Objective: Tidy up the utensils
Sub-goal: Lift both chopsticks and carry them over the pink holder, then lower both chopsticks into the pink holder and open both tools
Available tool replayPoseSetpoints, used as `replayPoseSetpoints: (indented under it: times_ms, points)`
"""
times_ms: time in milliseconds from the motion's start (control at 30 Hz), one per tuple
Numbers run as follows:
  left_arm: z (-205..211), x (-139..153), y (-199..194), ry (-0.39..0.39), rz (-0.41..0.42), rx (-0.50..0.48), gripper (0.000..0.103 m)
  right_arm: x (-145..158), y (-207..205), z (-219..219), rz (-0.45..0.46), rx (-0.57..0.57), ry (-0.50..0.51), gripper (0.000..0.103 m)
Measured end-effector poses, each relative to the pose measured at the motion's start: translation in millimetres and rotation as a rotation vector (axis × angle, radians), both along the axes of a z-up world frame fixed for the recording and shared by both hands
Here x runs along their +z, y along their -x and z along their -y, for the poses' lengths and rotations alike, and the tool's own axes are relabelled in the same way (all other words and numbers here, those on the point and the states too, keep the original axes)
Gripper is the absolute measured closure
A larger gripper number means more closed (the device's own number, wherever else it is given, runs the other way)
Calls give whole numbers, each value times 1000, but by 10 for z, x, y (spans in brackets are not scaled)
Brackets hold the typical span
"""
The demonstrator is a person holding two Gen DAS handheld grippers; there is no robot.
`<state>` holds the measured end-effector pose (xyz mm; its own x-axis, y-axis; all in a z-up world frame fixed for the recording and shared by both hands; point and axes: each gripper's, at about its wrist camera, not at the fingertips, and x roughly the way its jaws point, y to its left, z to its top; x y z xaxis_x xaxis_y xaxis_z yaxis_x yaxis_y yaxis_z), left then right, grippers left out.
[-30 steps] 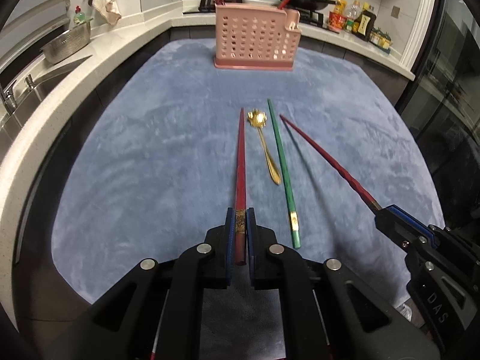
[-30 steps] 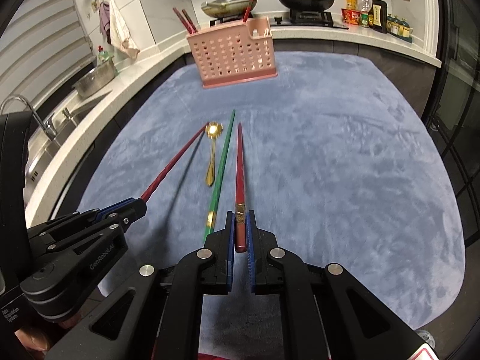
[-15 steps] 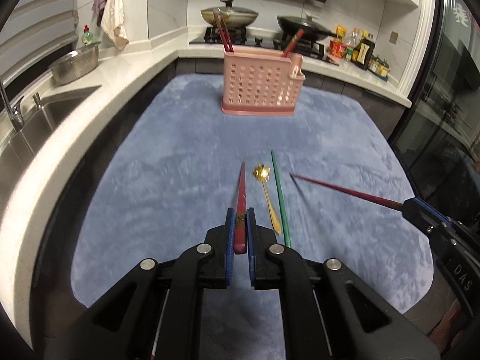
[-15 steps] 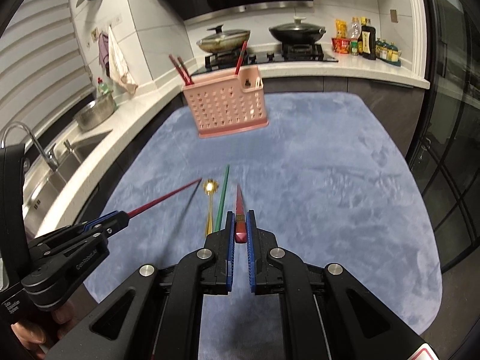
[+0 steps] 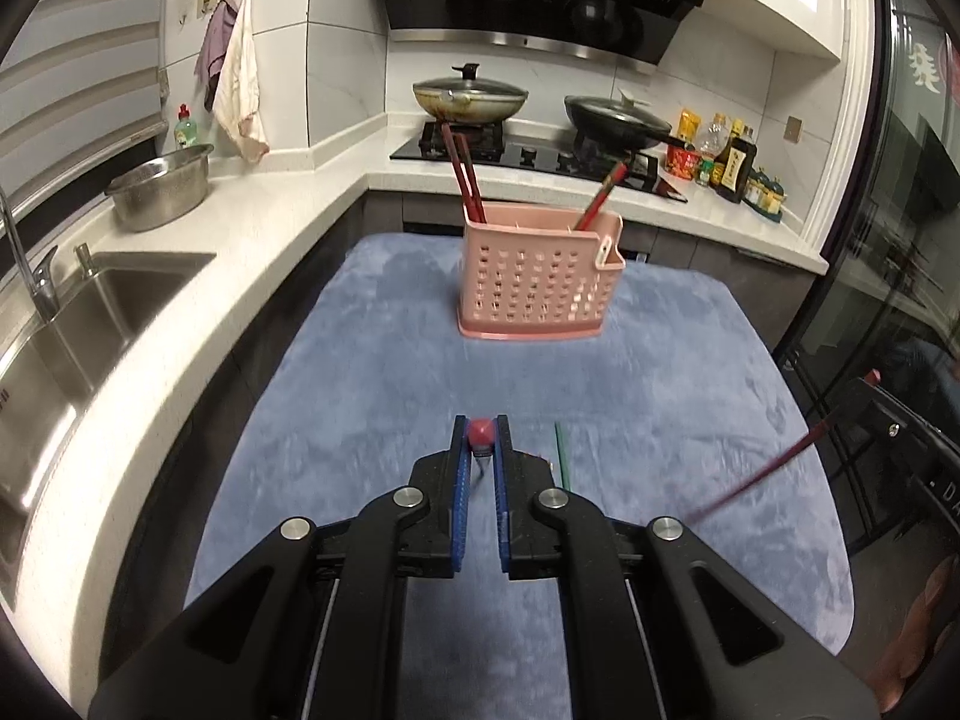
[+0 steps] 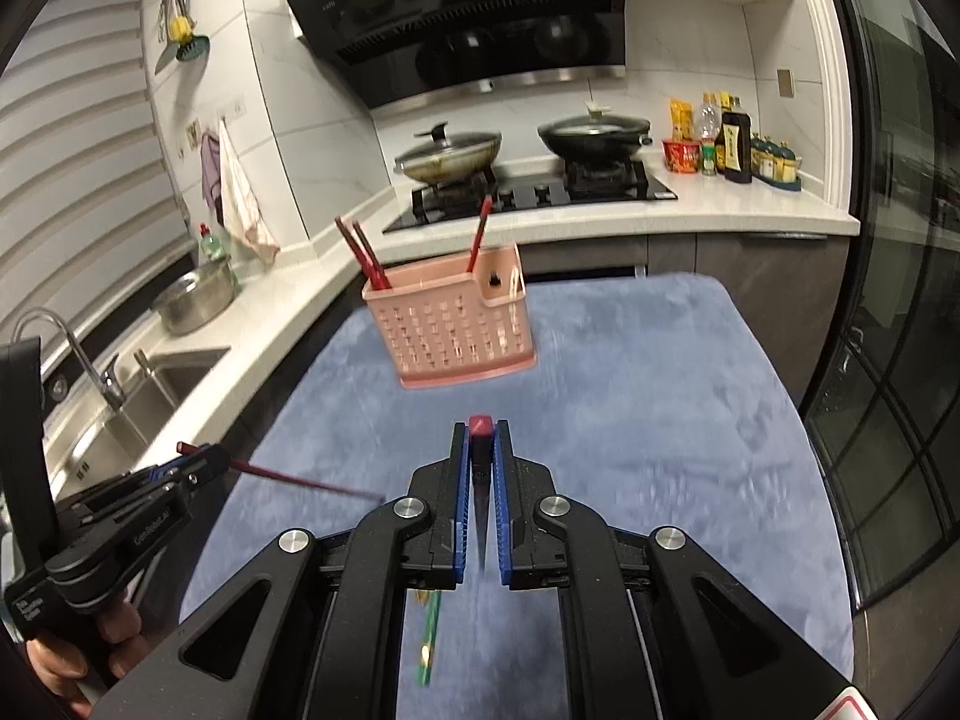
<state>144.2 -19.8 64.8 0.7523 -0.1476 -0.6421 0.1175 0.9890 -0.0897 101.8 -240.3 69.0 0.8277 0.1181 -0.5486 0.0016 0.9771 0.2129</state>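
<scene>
Fingers of the left gripper (image 5: 480, 438) are clamped on a red chopstick (image 5: 480, 432), seen end-on from the left wrist, its butt end between the blue pads and the shaft pointing down toward the blue mat (image 5: 372, 396). Fingers of the right gripper (image 6: 480, 438) are clamped on a second red chopstick (image 6: 480, 427), held likewise with its tip hanging below. From the right wrist the left gripper is seen at lower left with its chopstick slanted rightward. A green chopstick (image 5: 561, 455) is left lying on the mat just right of the left gripper. Beyond, a pink perforated holder (image 5: 537, 285) is stood on the desk's far part, with three red chopsticks (image 5: 465, 174) already upright in it. Behind are seen a stove (image 5: 534, 147) with two pans and a sink (image 5: 90, 312) at left.
</scene>
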Motion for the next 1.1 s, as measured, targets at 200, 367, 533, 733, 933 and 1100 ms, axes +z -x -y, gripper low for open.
replayPoseSetpoints:
  times_ms: [200, 367, 533, 733, 933, 1100]
  points:
    - [-76, 235, -264, 27, 39, 21, 96, 233, -233, 27, 54, 17, -17, 96]
    - [-113, 548, -514, 49, 96, 23, 96, 429, -473, 39, 98, 34, -30, 96]
    - [-107, 907, -788, 84, 158, 16, 96, 653, -796, 62, 148, 53, -48, 96]
    - [-39, 1338, -1160, 83, 282, 37, 96, 976, -1302, 59, 213, 71, -74, 96]
    - [1, 1598, -1547, 114, 361, 48, 96, 1173, -1858, 82, 264, 77, -124, 96]
    - [62, 1657, -1826, 129, 405, 51, 96, 1227, -2312, 92, 279, 54, -146, 96]
